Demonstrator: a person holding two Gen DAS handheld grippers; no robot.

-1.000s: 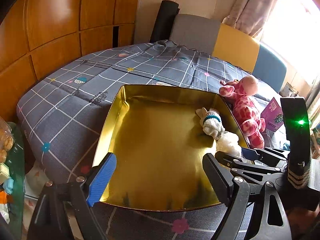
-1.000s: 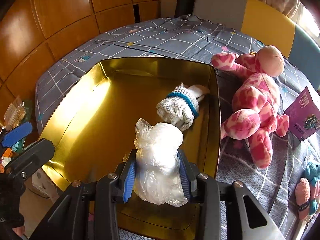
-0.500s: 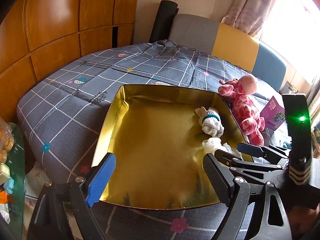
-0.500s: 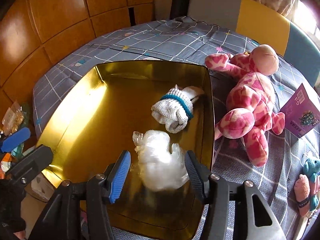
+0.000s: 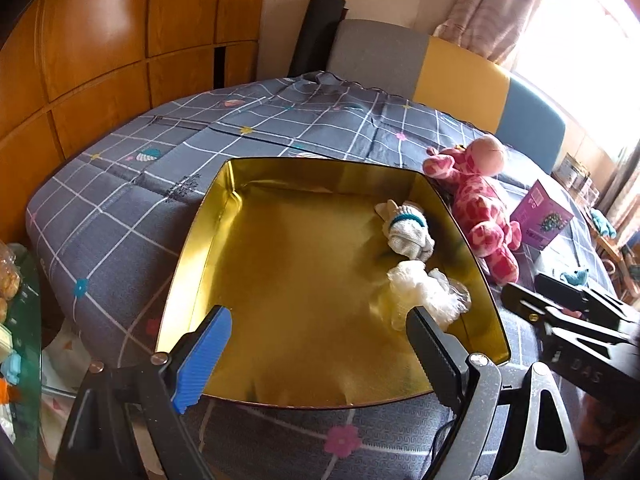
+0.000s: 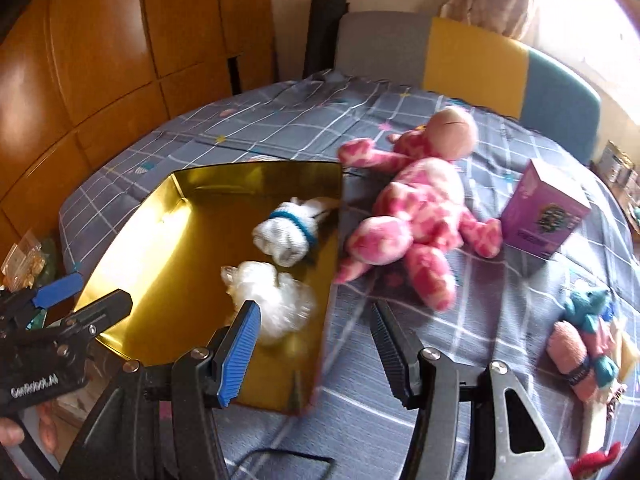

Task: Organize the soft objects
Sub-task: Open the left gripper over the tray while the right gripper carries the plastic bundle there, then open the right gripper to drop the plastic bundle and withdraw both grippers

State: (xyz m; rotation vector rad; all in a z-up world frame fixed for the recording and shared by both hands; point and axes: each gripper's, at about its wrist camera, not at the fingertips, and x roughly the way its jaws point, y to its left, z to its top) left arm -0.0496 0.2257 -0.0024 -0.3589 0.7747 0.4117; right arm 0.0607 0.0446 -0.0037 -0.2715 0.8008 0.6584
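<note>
A gold tray (image 5: 200,248) (image 6: 132,248) sits on the grey checked tablecloth. Inside it, near the right wall, lie a white knitted sock toy with a teal band (image 5: 408,232) (image 6: 288,232) and a crumpled clear plastic bundle (image 5: 424,292) (image 6: 272,296). My right gripper (image 6: 316,312) is open and empty over the tray's near right corner, drawn back from the bundle. At the tray's near edge my left gripper (image 5: 320,320) hangs wide open, holding nothing. A pink spotted plush (image 6: 420,216) (image 5: 480,208) lies on the cloth right of the tray.
A purple box (image 6: 544,208) (image 5: 540,216) stands right of the plush. Small teal and pink soft toys (image 6: 588,332) lie at the table's right edge. Chairs stand behind the table, wooden panels on the left, and snack packets (image 6: 24,256) at the far left.
My right gripper opened and let go of the plastic bundle, which now lies in the tray. That gripper then drew back and to the right. The left gripper stayed put.
</note>
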